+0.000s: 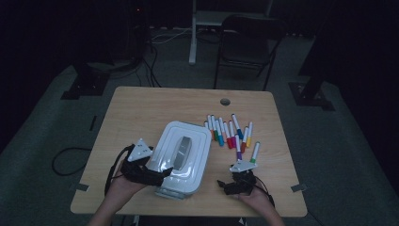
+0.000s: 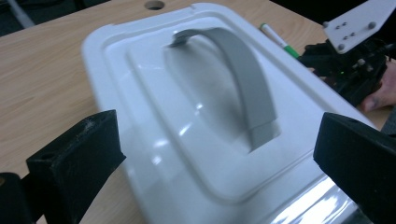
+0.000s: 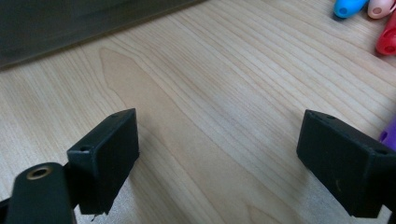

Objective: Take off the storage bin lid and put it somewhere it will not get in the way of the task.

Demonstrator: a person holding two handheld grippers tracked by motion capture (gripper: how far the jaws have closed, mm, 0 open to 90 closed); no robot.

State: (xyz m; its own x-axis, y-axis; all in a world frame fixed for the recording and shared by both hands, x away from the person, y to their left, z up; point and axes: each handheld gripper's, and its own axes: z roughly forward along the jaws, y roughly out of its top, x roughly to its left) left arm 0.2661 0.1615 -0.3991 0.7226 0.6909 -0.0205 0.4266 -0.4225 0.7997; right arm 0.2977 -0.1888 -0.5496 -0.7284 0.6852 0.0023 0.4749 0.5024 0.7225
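Observation:
A white plastic box (image 1: pixel 181 157) with a grey handle (image 1: pixel 182 149) on its shut lid stands in the middle of the wooden table (image 1: pixel 141 108). My left gripper (image 1: pixel 157 173) is at the box's near left corner. Its jaws stand open, and the lid (image 2: pixel 154 107) and handle (image 2: pixel 243 79) lie between and beyond them. Several coloured markers (image 1: pixel 230 132) lie in a loose row right of the box. My right gripper (image 1: pixel 229 184) hovers open over bare wood (image 3: pixel 215 93) near the front edge, below the markers. Blue (image 3: pixel 348 7), pink (image 3: pixel 380 7) and red (image 3: pixel 387 39) marker caps show ahead of it.
A green-capped marker (image 2: pixel 280 42) lies beyond the box, close to the right gripper (image 2: pixel 355 60) seen from the left one. A cable hole (image 1: pixel 225 101) sits at the table's far edge. A dark chair (image 1: pixel 244 42) stands behind the table.

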